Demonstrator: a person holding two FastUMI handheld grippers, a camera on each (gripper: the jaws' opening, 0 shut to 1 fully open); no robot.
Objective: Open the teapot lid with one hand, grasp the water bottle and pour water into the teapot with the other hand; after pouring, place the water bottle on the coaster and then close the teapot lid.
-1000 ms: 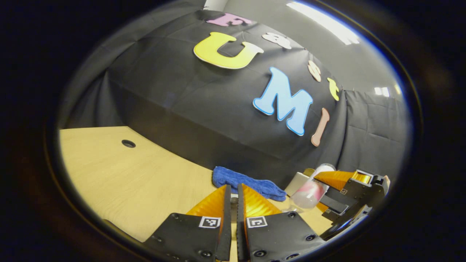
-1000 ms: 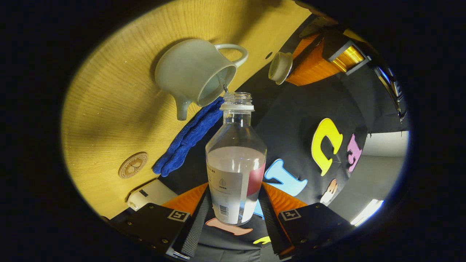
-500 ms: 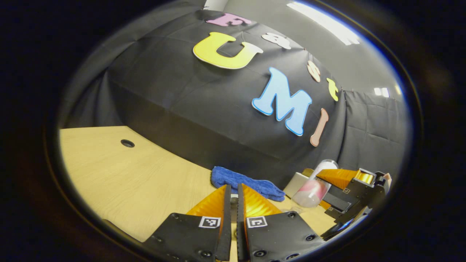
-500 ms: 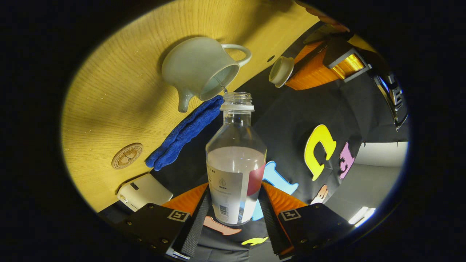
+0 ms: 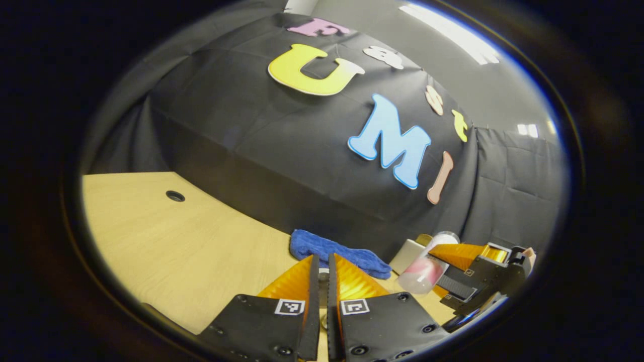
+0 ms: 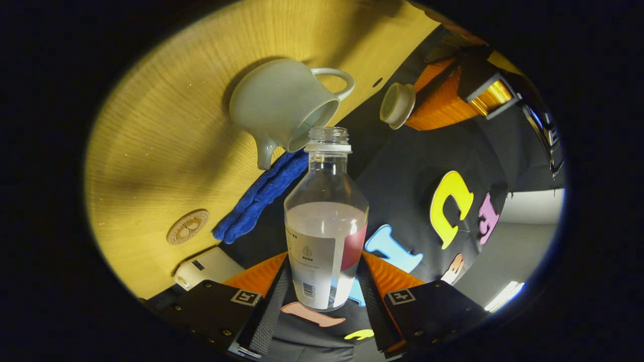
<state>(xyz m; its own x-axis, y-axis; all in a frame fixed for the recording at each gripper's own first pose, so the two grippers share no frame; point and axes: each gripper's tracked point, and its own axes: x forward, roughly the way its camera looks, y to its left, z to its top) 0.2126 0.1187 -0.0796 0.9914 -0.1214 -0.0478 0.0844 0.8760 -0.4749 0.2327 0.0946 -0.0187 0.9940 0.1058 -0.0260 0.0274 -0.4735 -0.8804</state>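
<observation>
The right gripper [image 6: 322, 281] is pinching the tilted bottle [image 6: 326, 236], its mouth at the open teapot [image 6: 276, 103] mid-table, while the left gripper [image 6: 410, 108], fingers nearly together, is apparently pinching the lid [image 6: 396, 103].

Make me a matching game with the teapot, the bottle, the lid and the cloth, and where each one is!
Things:
1. grey ceramic teapot
2. clear plastic water bottle
3. small round teapot lid
4. blue cloth

Places or states:
A. held in the left gripper, off the pot
B. lying crumpled on the wooden table by the booth wall
C. standing open on the table
D. clamped in the right gripper, part full

Pairs: 1-C, 2-D, 3-A, 4-B
</observation>
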